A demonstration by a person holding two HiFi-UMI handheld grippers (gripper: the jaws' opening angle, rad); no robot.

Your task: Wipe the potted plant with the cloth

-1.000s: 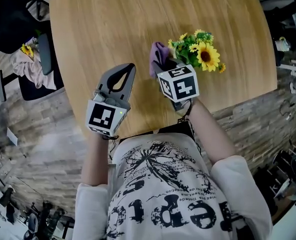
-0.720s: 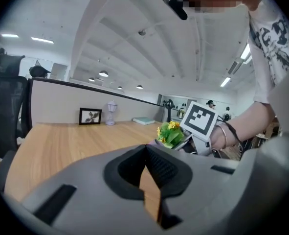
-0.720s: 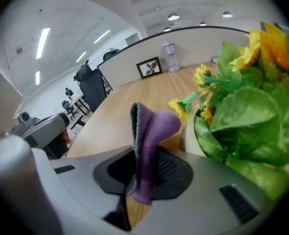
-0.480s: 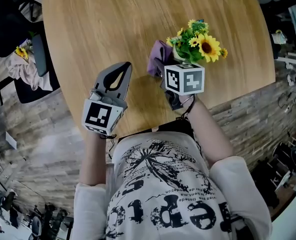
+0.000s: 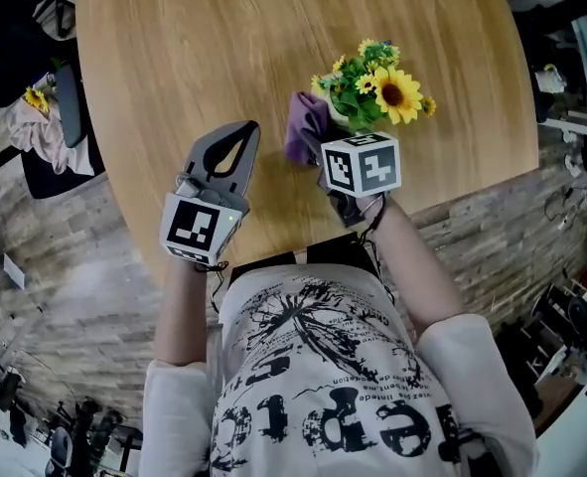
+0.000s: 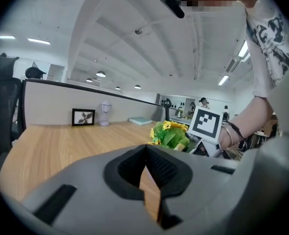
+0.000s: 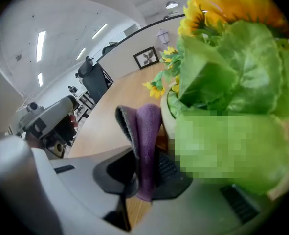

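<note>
Got the purple cloth (image 7: 145, 126) pinched in the right claw (image 7: 143, 182), just beside the potted plant (image 5: 372, 78) on the desk (image 5: 223, 48). Holding the left claw (image 5: 229, 155) shut, empty, off to the plant's left. Could tip it by shoving sideways too hard.

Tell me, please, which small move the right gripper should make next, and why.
Probably press the cloth sideways onto the pot and rub along its wall. The right gripper is shut on the cloth, which sits just beside the pot's rim, next to the leaves; whether it already touches, I cannot tell. The left gripper is shut, empty and apart from the pot.
</note>
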